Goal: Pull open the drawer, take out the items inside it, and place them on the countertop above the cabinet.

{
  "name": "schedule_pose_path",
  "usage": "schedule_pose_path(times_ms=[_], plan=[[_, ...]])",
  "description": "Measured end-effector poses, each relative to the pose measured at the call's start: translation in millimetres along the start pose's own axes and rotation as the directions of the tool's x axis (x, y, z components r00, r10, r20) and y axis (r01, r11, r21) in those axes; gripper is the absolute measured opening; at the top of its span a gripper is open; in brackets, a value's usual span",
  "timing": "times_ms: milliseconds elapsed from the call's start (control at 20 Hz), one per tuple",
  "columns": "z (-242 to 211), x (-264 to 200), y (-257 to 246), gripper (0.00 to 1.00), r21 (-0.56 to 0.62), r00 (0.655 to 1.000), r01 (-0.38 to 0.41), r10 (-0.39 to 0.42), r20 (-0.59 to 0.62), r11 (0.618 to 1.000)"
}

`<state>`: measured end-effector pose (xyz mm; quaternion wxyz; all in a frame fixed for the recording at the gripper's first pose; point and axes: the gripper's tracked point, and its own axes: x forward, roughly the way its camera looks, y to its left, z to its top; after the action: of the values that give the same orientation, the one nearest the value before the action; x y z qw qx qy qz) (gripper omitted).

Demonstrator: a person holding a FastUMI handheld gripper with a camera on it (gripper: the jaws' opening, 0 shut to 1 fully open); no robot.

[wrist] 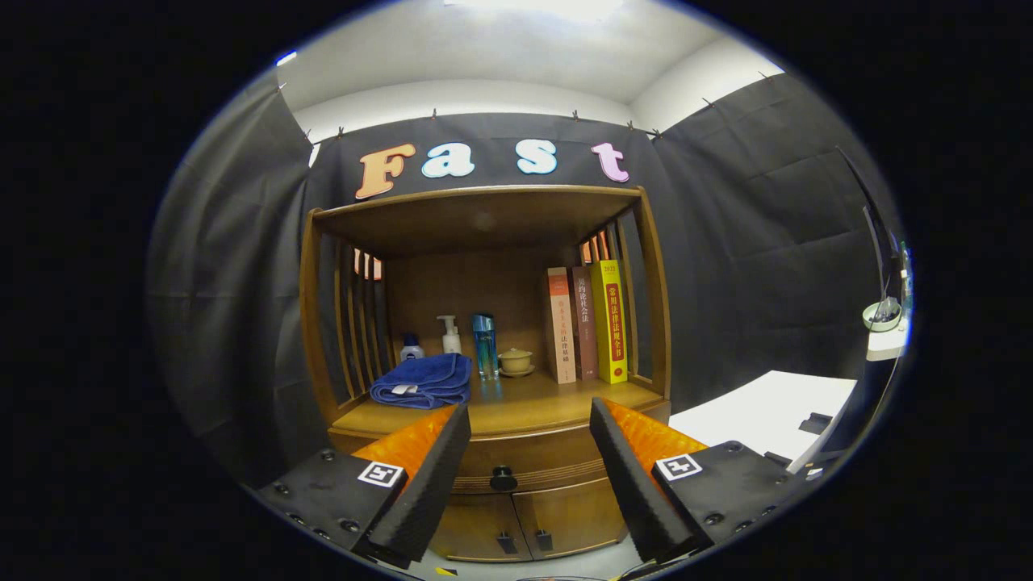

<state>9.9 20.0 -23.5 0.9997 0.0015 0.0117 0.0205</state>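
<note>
Pointing at the cabinet (484, 403) from the lower middle of the frame, the hand-held gripper (530, 424) was released, its fingers (432, 476) spread wide and grasping nothing. Between them, just beyond, sat the closed drawer (524, 468) with its dark knob (503, 479). Above it, on the tabletop (516, 403), lay a blue towel (424, 381), then bottles (484, 345), a small cup (516, 361) and three upright books (587, 324) at centre frame.

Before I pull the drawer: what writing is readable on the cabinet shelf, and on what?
"常用法律法规全书": spine of the yellow book.
The two books beside it: spine print too blurred to read.
The bottles: nothing legible.
The tool is open, its fingers framing the knob of the closed drawer.
</note>
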Motion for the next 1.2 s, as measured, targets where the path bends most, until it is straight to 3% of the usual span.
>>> schedule_pose_path(times_ms=[250, 600, 750, 1200], plan=[[-27, 25, 24, 0.98, -0.034, 0.996, -0.085, 0.086, 0.017, 0.996], [-151, 68, 46, 0.99, -0.068, 0.981, -0.178, 0.172, -0.085, 0.982], [-190, 73, 44, 0.99, -0.052, 0.974, -0.179, 0.170, -0.153, 0.982], [-235, 90, 41, 0.99, -0.045, 0.969, -0.170, 0.158, -0.191, 0.984]])
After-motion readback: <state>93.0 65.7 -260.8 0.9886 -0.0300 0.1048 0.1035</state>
